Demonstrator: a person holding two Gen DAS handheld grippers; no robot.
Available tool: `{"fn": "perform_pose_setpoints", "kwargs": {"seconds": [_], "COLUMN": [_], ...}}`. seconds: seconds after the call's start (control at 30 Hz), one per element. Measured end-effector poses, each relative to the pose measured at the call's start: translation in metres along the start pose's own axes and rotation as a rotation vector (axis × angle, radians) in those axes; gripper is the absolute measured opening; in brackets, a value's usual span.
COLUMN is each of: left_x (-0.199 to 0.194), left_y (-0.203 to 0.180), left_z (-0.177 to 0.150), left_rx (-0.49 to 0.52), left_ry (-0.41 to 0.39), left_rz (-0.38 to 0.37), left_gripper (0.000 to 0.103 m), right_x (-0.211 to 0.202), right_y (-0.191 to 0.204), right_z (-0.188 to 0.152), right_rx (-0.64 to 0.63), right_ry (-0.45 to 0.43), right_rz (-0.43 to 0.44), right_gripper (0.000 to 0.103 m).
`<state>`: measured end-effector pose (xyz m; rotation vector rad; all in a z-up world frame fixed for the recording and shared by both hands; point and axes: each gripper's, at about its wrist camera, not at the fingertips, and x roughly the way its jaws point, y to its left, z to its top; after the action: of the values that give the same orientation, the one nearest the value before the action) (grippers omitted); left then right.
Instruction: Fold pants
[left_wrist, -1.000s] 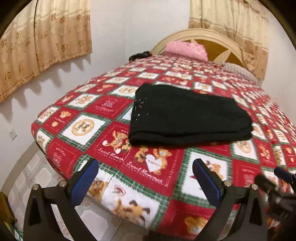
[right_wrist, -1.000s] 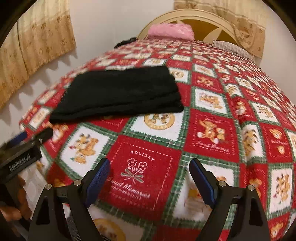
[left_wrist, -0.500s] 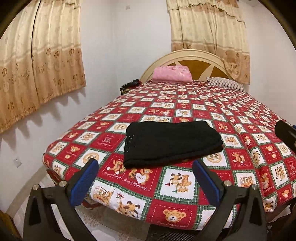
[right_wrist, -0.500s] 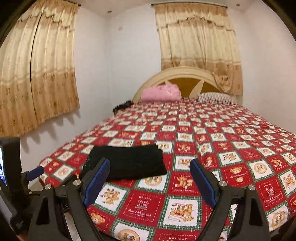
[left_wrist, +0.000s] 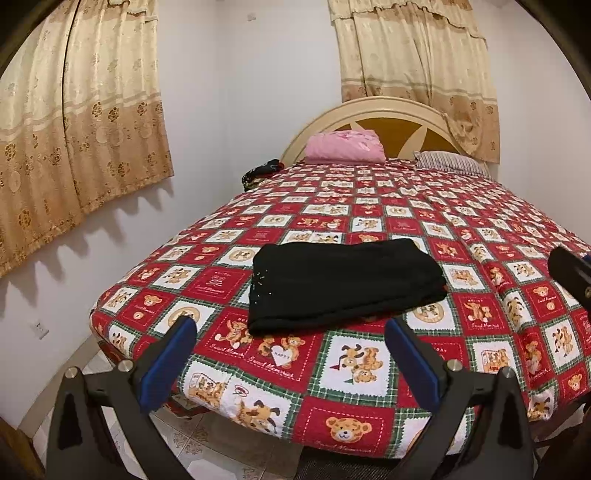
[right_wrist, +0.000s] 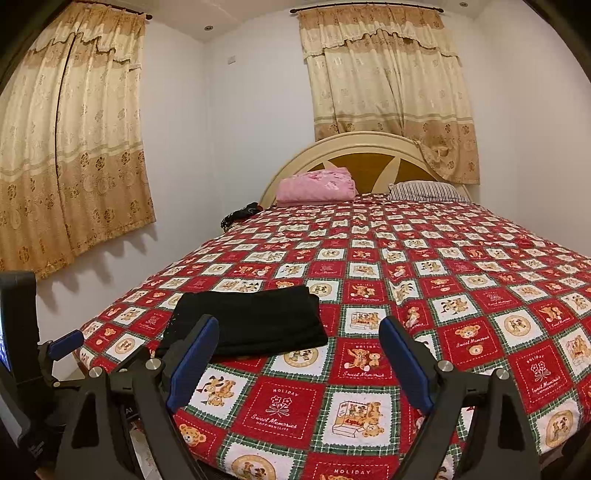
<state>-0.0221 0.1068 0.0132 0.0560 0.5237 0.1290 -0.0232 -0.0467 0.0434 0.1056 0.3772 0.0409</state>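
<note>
Lying folded into a flat black rectangle near the left front corner of the bed, the pants (left_wrist: 343, 282) rest on a red, white and green teddy-bear bedspread (left_wrist: 480, 236). The left gripper (left_wrist: 291, 360) and the right gripper (right_wrist: 299, 363) both hang at the near edge of the bed with blue-padded jaws spread wide and nothing between them, apart from the pants. At the far end, a pink folded blanket (right_wrist: 316, 188) and a striped pillow (right_wrist: 424, 191) sit against the arched headboard (right_wrist: 365, 146), with beige curtains (right_wrist: 388, 85) behind.
</note>
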Motion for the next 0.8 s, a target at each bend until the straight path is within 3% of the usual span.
{"fn": "perform_pose_setpoints", "kwargs": {"seconds": [0.8], "left_x": [-0.0023], "left_y": [-0.0007], "left_z": [0.005], "left_rx": [0.008], "left_ry": [-0.005], "left_rz": [0.015], "left_gripper": [0.103], "right_x": [-0.0009], "right_y": [-0.0008], "right_z": [-0.0014], "right_rx": [-0.001], "right_ry": [0.005], "right_rz": [-0.001], "right_gripper": [0.089]}}
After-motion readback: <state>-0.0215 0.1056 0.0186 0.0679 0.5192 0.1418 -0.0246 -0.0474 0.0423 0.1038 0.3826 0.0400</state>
